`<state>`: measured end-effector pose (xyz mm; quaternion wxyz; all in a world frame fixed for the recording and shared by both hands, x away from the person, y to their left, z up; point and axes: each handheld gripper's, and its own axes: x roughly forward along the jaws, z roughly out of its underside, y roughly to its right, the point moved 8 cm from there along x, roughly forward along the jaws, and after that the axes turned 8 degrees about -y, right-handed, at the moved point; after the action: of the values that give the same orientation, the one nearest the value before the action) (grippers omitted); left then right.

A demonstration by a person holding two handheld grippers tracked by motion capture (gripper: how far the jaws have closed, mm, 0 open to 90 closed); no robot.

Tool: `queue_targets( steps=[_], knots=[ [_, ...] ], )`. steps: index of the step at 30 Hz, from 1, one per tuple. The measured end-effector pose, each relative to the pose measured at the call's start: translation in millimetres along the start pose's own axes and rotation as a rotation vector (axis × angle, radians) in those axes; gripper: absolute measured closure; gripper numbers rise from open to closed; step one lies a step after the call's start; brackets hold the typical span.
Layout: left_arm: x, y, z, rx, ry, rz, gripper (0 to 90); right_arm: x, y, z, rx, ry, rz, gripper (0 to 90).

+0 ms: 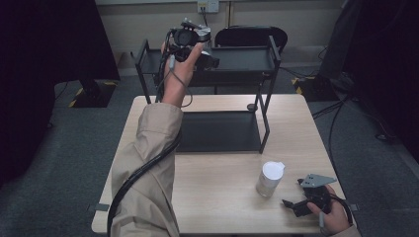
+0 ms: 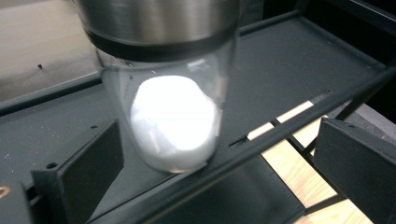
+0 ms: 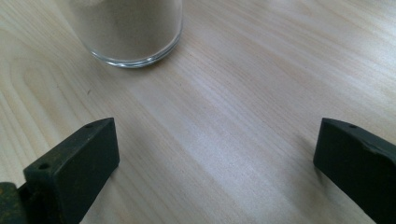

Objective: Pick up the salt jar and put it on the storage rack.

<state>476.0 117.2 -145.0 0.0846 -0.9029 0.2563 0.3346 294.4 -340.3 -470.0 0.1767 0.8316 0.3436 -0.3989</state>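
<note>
Glass jar with a brushed metal lid and white powder inside is seen on the top tray of the black metal two-tier shelf rack, at the far side of the light wooden tabletop.

In the high view, the left claw is held up at the rack's top tray by a hand coming out of a beige sleeve, with a black cable trailing down along the forearm. A second clear glass jar with a white lid and beige powder is stood on the tabletop to the near right, in front of the rack's lower tray. The right claw is rested low at the near right corner, just right of that jar and apart from it.

In the left gripper view, the metal-lidded jar is seen tilted against the image, resting on the dark tray just behind its front rail. The left claw's jaws are spread wide on either side of it, and neither pad is pressed on the glass.

In the right gripper view, the base of the beige-powder jar is seen on the wood grain ahead of the jaws. The right claw is spread open, with bare tabletop between its jaws.
</note>
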Motion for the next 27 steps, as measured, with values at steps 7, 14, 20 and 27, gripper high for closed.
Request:
queue_targets(
  steps=[7, 14, 20, 27],
  knots=[
    [-4.4, 3.1, 13.4, -0.007, 0.014, 0.014, 1.5, 0.0, 0.0, 0.0, 0.0, 0.0, 0.0, 0.0],
    [-8.9, 6.3, 26.7, -0.013, 0.035, 0.03, 1.5, 0.1, 0.0, 0.0, -0.001, 0.001, 0.0, 0.0],
    [-8.0, 8.7, 41.2, -0.04, 0.054, 0.055, 1.5, 0.1, 0.0, 0.0, -0.001, 0.001, 0.0, 0.0],
    [-1.1, 14.1, 57.0, -0.023, 0.035, 0.079, 1.6, 0.0, 0.0, 0.0, -0.001, 0.0, 0.001, 0.0]
  ],
)
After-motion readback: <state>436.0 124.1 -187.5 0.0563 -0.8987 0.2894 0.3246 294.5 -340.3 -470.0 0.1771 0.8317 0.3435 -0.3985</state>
